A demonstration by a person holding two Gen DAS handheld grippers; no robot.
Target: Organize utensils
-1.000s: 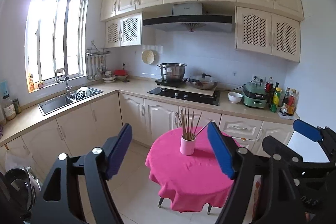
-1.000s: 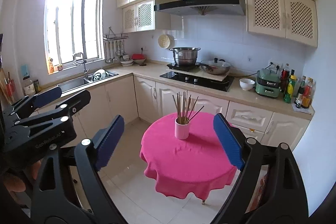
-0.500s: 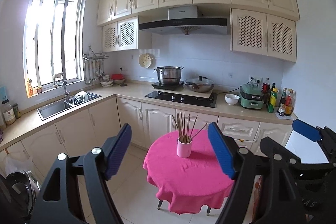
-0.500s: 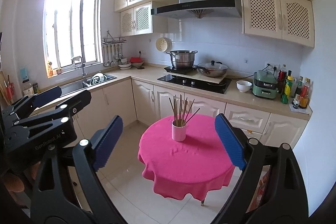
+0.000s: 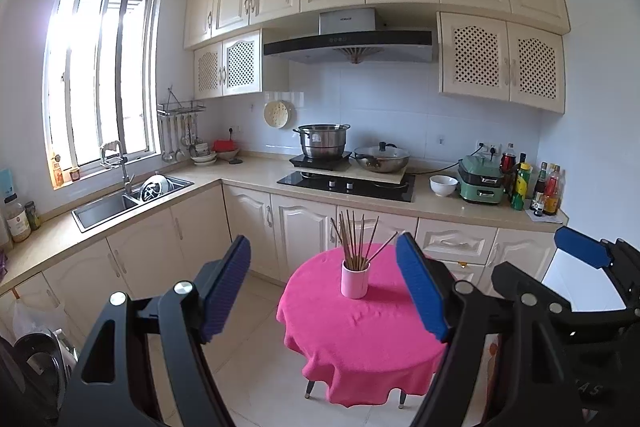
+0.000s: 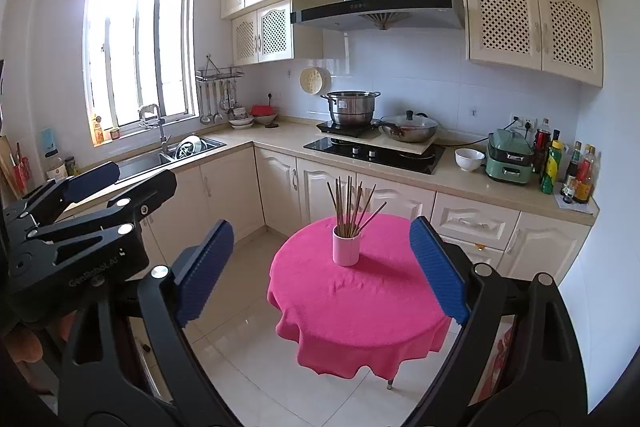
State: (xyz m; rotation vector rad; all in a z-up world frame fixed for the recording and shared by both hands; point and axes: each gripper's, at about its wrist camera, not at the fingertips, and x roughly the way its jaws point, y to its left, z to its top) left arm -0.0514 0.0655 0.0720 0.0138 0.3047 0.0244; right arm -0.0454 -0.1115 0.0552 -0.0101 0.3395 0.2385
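Chopsticks (image 5: 357, 241) stand upright in a pink cup (image 5: 354, 279) on the pink-clothed table (image 5: 360, 331) — straight ahead, well beyond both grippers (image 5: 323, 289) (image 6: 322, 273), fingers apart and empty.

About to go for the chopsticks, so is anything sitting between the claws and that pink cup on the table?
Nothing visible does. The pink cup of chopsticks stands alone on the pink tablecloth, and only open floor lies ahead of the open left claw and right claw.
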